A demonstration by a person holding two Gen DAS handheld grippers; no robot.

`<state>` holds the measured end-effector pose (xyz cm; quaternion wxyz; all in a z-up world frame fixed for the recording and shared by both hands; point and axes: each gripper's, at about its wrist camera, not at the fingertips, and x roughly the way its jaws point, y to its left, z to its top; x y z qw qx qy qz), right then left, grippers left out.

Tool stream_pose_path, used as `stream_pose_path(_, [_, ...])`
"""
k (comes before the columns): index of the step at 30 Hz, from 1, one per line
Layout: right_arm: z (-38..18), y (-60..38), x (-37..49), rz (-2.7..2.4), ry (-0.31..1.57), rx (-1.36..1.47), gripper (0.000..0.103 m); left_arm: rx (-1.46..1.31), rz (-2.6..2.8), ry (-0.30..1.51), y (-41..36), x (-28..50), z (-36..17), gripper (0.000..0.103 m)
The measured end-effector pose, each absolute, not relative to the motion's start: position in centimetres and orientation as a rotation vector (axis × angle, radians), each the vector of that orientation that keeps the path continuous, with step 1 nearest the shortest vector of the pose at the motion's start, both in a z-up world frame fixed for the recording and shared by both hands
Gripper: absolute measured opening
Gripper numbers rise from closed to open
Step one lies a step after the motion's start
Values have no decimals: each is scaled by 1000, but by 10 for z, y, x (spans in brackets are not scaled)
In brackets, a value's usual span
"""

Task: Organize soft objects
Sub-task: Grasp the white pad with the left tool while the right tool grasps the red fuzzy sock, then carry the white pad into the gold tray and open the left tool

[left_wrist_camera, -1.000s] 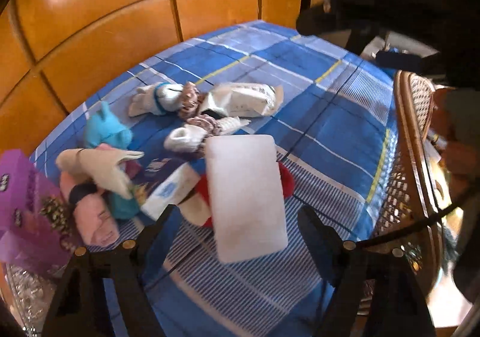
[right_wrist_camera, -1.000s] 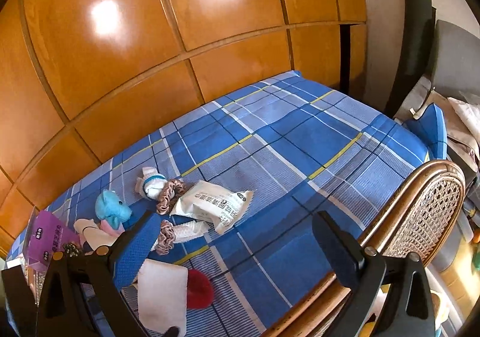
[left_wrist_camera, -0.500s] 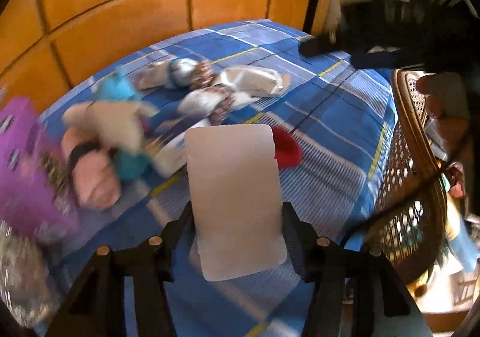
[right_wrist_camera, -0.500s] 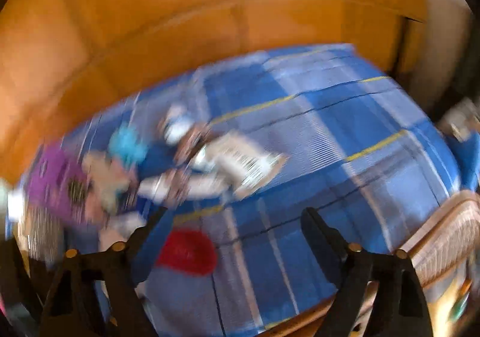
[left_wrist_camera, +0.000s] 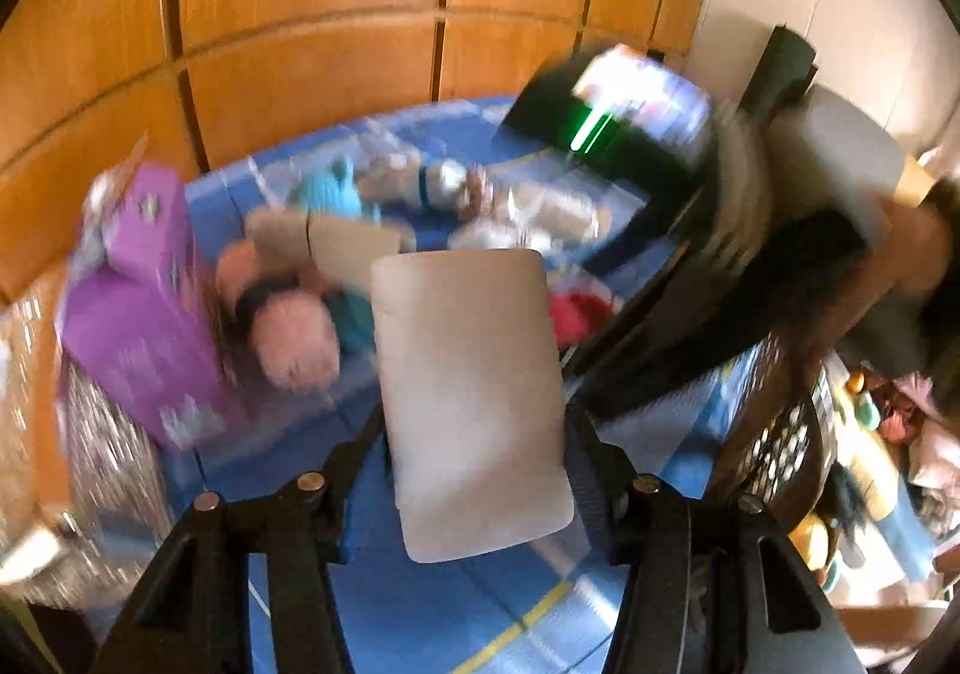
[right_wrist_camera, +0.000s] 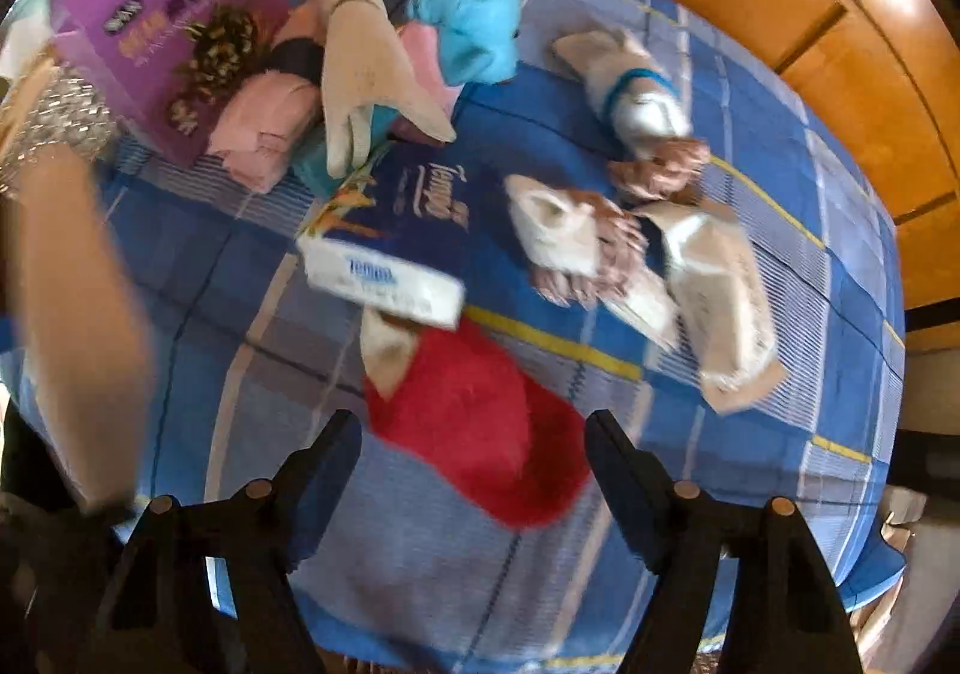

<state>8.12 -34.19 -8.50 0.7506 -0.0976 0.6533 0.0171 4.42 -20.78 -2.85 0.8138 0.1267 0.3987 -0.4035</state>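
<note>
My left gripper (left_wrist_camera: pixel 474 452) is shut on a white rectangular soft pad (left_wrist_camera: pixel 474 392) and holds it above the blue plaid cloth (left_wrist_camera: pixel 420 614). My right gripper (right_wrist_camera: pixel 474 434) points straight down over a red plush piece (right_wrist_camera: pixel 474 422). Its jaws are closing, and the red plush lies between the fingers with no clear squeeze showing. In the left wrist view the right tool's black body (left_wrist_camera: pixel 600 134) is a blur with a green light, above the same red plush (left_wrist_camera: pixel 576 308).
A purple box (right_wrist_camera: pixel 168 14), pink towel (right_wrist_camera: pixel 264 128), cream glove (right_wrist_camera: pixel 360 68), turquoise plush (right_wrist_camera: pixel 474 26), blue tissue pack (right_wrist_camera: pixel 414 218), banded sock (right_wrist_camera: pixel 630 80) and white packet (right_wrist_camera: pixel 720 290) lie on the cloth. A wicker chair (left_wrist_camera: pixel 780 434) stands at the right. Behind are wood panels (left_wrist_camera: pixel 300 14).
The left jaws closed on the white pad and lifted it off the cloth. The right gripper swung from looking across the bed to pointing down over the red plush, its jaws narrowing.
</note>
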Motion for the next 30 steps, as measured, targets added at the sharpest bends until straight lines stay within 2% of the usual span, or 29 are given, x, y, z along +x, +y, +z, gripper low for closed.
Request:
stream_pose_path(2, [-97, -339, 91, 20, 1457, -213, 74, 255, -865, 833, -213, 53, -15, 55])
stream_pose_path(4, [-103, -340, 95, 52, 1475, -142, 57, 248, -848, 828, -219, 67, 0, 54])
stream_pose_path(17, [-105, -335, 77, 48, 1470, -122, 55, 35, -687, 772, -178, 168, 67, 53])
stream_pose_path(23, [-108, -327, 84, 34, 1477, -131, 55, -44, -457, 745, -95, 218, 80, 53])
stream_pose_path(30, [-110, -324, 86, 34, 1480, -140, 55, -160, -133, 771, 52, 232, 46, 54])
